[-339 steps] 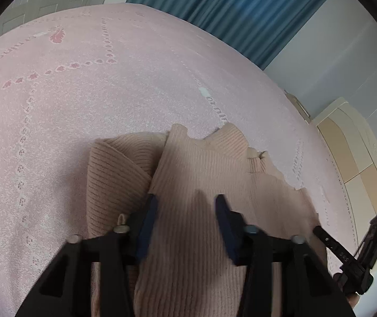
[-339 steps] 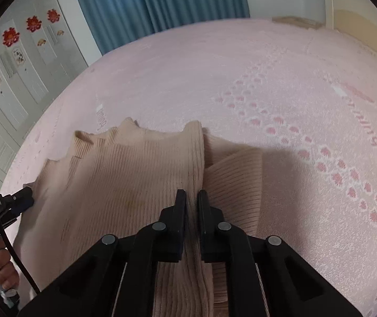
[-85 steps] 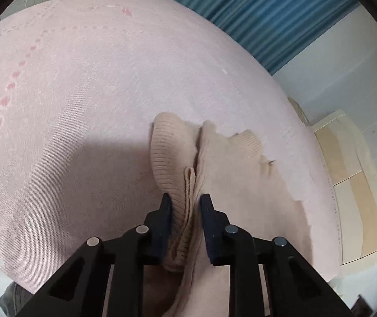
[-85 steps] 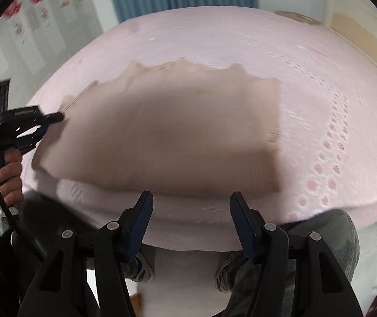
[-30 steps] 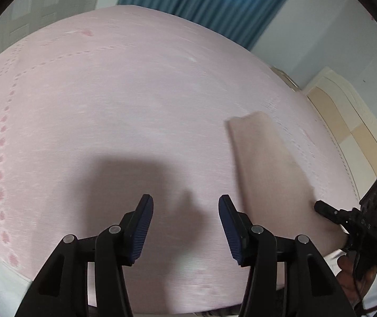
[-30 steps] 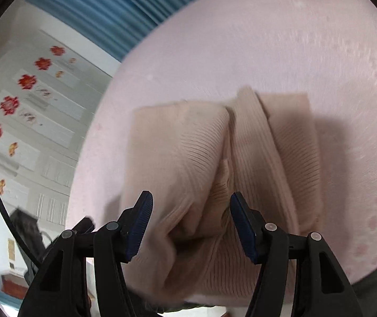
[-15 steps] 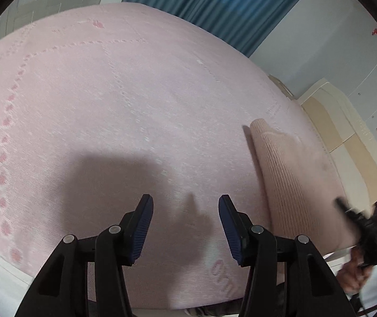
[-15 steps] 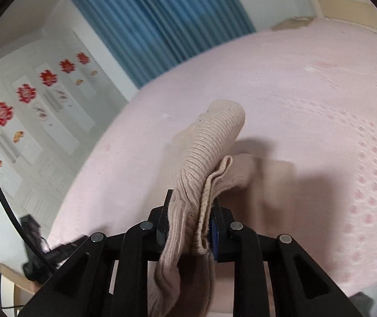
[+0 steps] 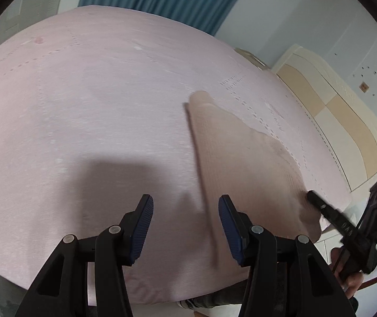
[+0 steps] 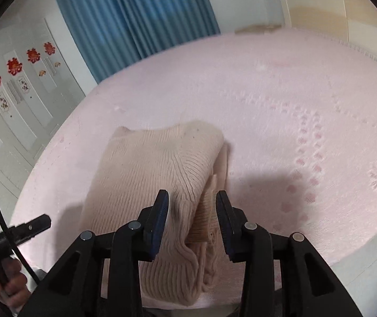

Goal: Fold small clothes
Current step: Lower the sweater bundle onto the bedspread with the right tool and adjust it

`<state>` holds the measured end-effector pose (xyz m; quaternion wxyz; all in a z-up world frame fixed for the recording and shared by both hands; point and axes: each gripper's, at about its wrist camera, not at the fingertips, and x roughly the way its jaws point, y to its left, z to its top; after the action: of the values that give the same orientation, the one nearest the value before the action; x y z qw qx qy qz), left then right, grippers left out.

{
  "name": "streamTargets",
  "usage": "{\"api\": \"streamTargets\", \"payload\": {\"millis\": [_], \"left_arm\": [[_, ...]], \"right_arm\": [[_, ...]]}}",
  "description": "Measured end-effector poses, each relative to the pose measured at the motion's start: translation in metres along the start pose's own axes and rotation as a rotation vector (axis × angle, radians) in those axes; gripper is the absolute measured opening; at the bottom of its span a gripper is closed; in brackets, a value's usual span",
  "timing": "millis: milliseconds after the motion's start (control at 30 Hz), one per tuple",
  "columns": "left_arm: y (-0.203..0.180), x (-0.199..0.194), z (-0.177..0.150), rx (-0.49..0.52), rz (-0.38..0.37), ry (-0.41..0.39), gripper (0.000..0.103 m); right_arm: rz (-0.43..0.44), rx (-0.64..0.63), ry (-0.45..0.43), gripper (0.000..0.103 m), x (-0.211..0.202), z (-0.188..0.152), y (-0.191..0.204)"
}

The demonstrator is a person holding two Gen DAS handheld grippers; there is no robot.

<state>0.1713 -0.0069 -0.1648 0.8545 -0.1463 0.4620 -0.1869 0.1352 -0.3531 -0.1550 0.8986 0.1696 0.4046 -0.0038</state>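
Sweater (image 10: 159,174), a beige ribbed knit, lies folded into a thick bundle near the front edge of the bed (image 10: 294,111), on its pale pink patterned cover. In the right wrist view the top layer rolls over at the far end, with further folded layers showing along its right side and spilling toward the bed's edge below the camera.

The right gripper (image 10: 192,212) hovers low over the near part of the bundle. Its fingers (image 10: 159,211) have just been opening and now stand partly apart, with a ridge of the knit lying in the gap between them; the blue pads do not press on it, so the cloth rests free.

The left gripper (image 9: 185,227) is off to the left of the garment, above bare bed cover. Its fingers (image 9: 142,228) are partly open and hold nothing; the sweater's long left edge runs just beside the right finger. In that view the sweater (image 9: 241,163) is blurred, and the right gripper's black frame appears at its far corner, with the person's hand (image 9: 347,272) gripping the handle.

Blue curtains (image 10: 135,13) hang behind the bed, and white wardrobe doors (image 10: 16,92) with red decorations stand at the left.
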Motion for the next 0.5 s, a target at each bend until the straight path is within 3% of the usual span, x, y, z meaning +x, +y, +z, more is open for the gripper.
{"api": "streamTargets", "payload": {"millis": [100,133,200,267,333,433,500], "left_arm": [[-0.011,0.008,-0.002,-0.004,-0.015,0.025,0.049],[-0.014,0.009,-0.003,-0.007,-0.022,0.035,0.049],[-0.021,0.009,-0.004,0.0,-0.019,0.043,0.049],[-0.025,0.005,-0.005,0.022,-0.01,0.028,0.049],[-0.028,0.004,-0.004,0.029,-0.001,0.029,0.049],[-0.031,0.01,0.0,0.026,0.002,0.048,0.049],[-0.034,0.012,0.0,0.032,0.004,0.055,0.049]], "right_arm": [[-0.008,0.034,0.061,0.029,0.017,-0.004,-0.012],[0.013,0.05,0.07,0.016,0.019,-0.004,-0.012],[0.061,0.043,0.027,0.013,0.01,0.002,-0.008],[0.158,0.042,-0.076,0.012,-0.014,0.0,-0.011],[0.195,0.071,-0.078,0.012,-0.016,-0.006,-0.022],[0.058,0.065,0.069,0.012,0.018,-0.022,-0.034],[0.03,0.042,0.053,0.013,0.018,-0.029,-0.034]]}}
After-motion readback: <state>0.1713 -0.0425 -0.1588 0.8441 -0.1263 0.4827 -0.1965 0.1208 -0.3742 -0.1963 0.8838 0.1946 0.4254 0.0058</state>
